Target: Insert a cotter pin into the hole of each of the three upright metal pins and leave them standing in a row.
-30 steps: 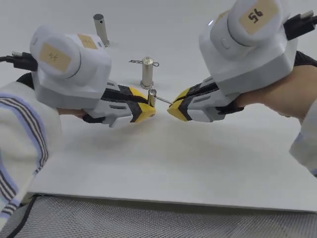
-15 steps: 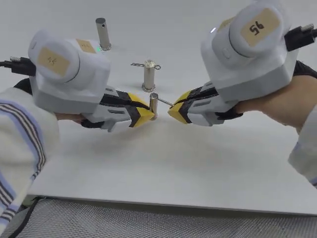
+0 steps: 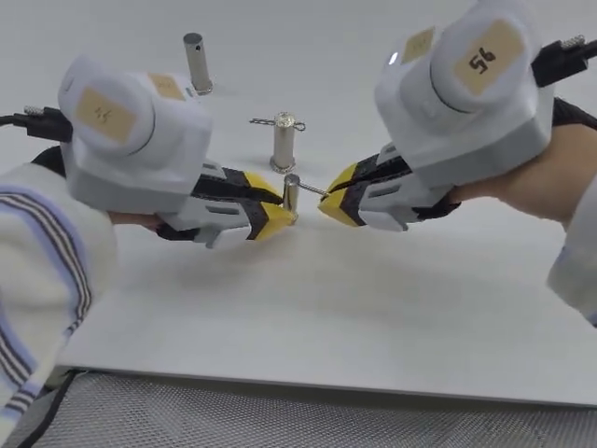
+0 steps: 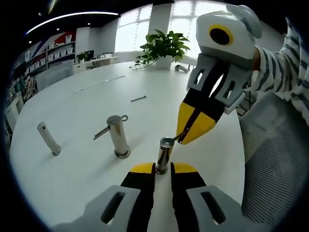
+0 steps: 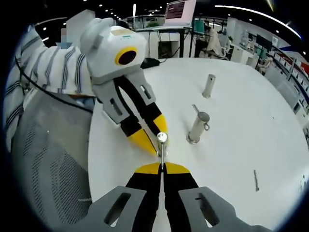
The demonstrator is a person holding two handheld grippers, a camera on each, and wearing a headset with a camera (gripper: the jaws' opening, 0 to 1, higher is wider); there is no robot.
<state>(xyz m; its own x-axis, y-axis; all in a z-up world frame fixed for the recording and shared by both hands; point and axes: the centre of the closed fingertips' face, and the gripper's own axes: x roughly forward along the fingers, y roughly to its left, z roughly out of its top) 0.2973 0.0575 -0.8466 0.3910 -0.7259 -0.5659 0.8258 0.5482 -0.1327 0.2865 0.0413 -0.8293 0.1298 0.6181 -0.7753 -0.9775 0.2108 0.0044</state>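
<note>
Now, entry: L claw (image 3: 278, 215) clamped on near pin (image 3: 291, 194); R claw (image 3: 326, 207) pinching cotter pin (image 3: 312, 190) at its 3 o'clock. You: hold cotter pin level, feed straight thru, no tipping.

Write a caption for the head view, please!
The left gripper grips the nearest metal pin while the right gripper holds a cotter pin at its hole.

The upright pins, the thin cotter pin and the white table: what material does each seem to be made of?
The three upright silver cylindrical pins, near, middle, far, look like bare polished metal, probably steel: grey with bright highlights. The thin grey wire cotter pin seems metal too, but is too small to be sure. The smooth white tabletop looks matt, perhaps laminate.
</note>
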